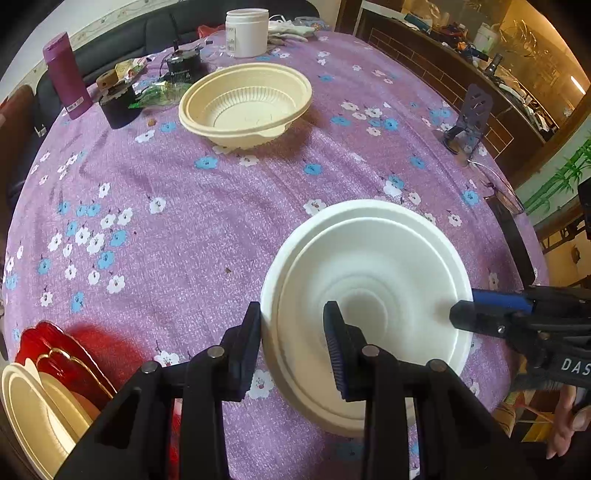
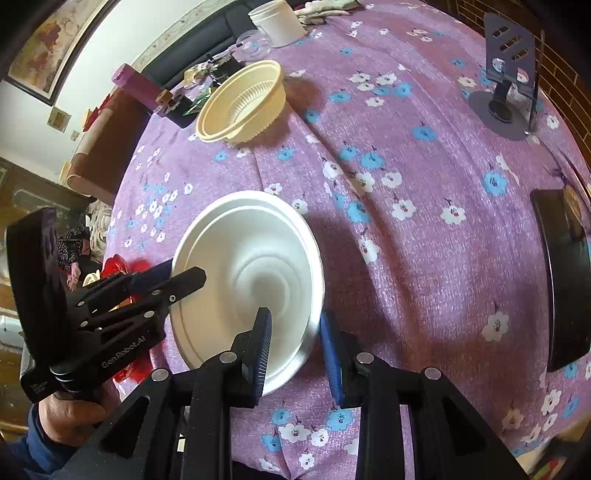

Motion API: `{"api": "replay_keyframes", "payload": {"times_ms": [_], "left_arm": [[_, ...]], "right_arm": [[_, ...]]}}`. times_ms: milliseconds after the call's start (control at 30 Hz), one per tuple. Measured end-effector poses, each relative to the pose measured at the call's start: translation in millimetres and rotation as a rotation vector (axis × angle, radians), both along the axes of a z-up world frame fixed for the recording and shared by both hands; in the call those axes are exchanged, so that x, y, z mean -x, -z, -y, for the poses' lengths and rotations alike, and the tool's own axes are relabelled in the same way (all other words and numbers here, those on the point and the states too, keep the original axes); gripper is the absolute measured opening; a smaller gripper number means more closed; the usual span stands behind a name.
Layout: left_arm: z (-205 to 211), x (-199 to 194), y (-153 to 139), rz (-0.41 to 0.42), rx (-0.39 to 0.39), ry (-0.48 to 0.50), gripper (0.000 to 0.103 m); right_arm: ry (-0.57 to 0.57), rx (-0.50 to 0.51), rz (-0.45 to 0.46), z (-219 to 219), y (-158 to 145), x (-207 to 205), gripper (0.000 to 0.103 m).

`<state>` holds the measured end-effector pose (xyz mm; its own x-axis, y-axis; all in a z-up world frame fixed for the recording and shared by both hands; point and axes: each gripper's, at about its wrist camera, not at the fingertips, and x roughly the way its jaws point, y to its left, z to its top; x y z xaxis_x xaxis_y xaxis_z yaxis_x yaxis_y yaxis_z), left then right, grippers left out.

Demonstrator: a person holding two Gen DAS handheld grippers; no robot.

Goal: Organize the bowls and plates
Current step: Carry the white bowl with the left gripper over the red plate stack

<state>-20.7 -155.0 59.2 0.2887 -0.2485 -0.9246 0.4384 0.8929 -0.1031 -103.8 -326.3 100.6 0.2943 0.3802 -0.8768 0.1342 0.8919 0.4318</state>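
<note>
A white bowl (image 1: 369, 295) sits on the purple flowered tablecloth (image 1: 203, 221), nested in a second white one. My left gripper (image 1: 293, 350) is open and straddles its left rim. My right gripper (image 2: 295, 347) is open and straddles the opposite rim of the white bowl (image 2: 251, 266). Each gripper shows in the other's view, the right gripper (image 1: 480, 314) at the right and the left gripper (image 2: 166, 280) at the left. A cream ribbed bowl (image 1: 245, 103) stands farther back on the table and shows in the right wrist view (image 2: 240, 103) too.
Red and cream plates (image 1: 48, 380) stand in a stack at the near left edge. A magenta bottle (image 1: 66, 74), a white jar (image 1: 246, 31), small black items and a purple phone stand (image 2: 509, 70) ring the far table. A dark tray (image 2: 565, 277) lies at the right.
</note>
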Motion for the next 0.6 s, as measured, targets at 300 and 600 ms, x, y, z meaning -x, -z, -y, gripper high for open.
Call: {"api": "replay_keyframes", "payload": {"times_ms": [300,600], "left_arm": [[-3.1,-1.4,-0.4,0.007,0.012,0.005,0.032],[-15.3,1.7,5.6,-0.009,0.032,-0.014,0.033]], "right_arm": [[0.004,0.022,-0.002,-1.7,2.4,-6.0,0.030],[-0.031,0.049,0.009,-8.6,-1.6,-7.3,0.030]]}}
